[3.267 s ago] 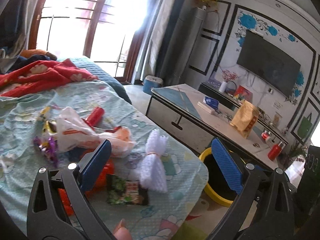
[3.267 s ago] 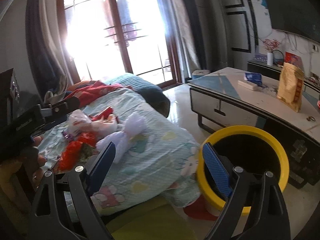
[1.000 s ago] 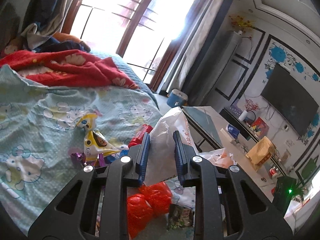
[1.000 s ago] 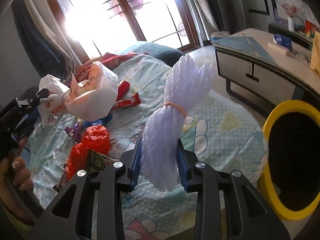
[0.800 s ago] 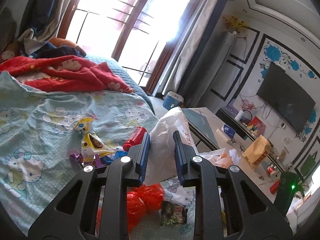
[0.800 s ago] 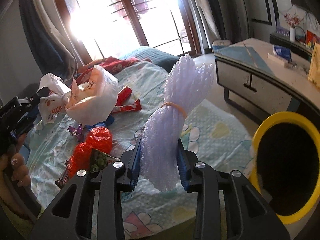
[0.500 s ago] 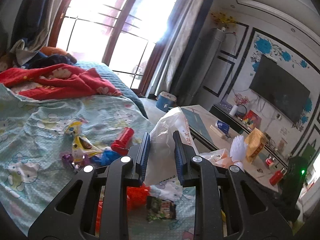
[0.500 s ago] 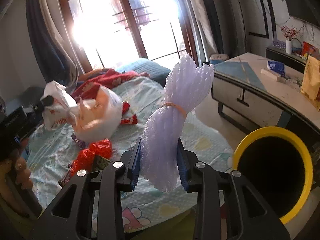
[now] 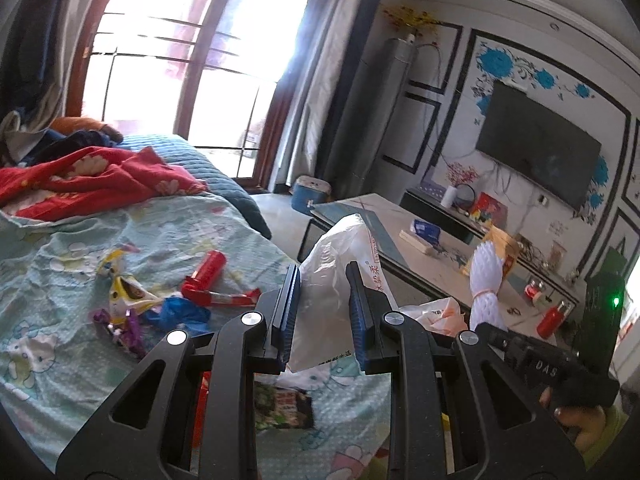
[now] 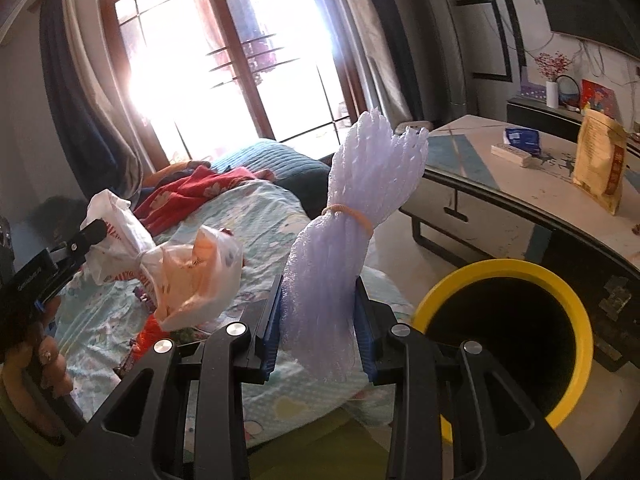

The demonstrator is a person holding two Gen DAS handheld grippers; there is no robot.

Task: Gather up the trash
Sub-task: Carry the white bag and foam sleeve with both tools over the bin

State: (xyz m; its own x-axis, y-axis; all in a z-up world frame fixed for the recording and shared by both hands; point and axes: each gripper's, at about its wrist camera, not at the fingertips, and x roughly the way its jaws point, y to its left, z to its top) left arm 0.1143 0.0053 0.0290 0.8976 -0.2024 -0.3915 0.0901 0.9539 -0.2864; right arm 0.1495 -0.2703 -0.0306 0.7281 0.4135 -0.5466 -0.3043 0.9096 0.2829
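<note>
Gaping just right of the right gripper's (image 10: 318,320) fingers stood a yellow-rimmed bin (image 10: 560,280); its inside was dark, and whether anything lay in it could not be told. The right gripper's fingers were clamped nearly together on a white foam-net bundle (image 10: 352,224), which stood upright between them, tied with a rubber band. The left gripper (image 9: 322,312), fingers close together, pinched a white plastic bag (image 9: 340,264) whose knotted lower part hung clear of the bed (image 9: 60,272). Left of those fingers, on the bed's cartoon sheet, lay a red tube (image 9: 206,272), a yellow wrapper (image 9: 124,288) and a blue scrap (image 9: 182,312); a green packet (image 9: 284,404) lay beneath them. Beyond the bin stood a low table (image 10: 480,184) bearing a tan paper bag (image 10: 600,160).
</note>
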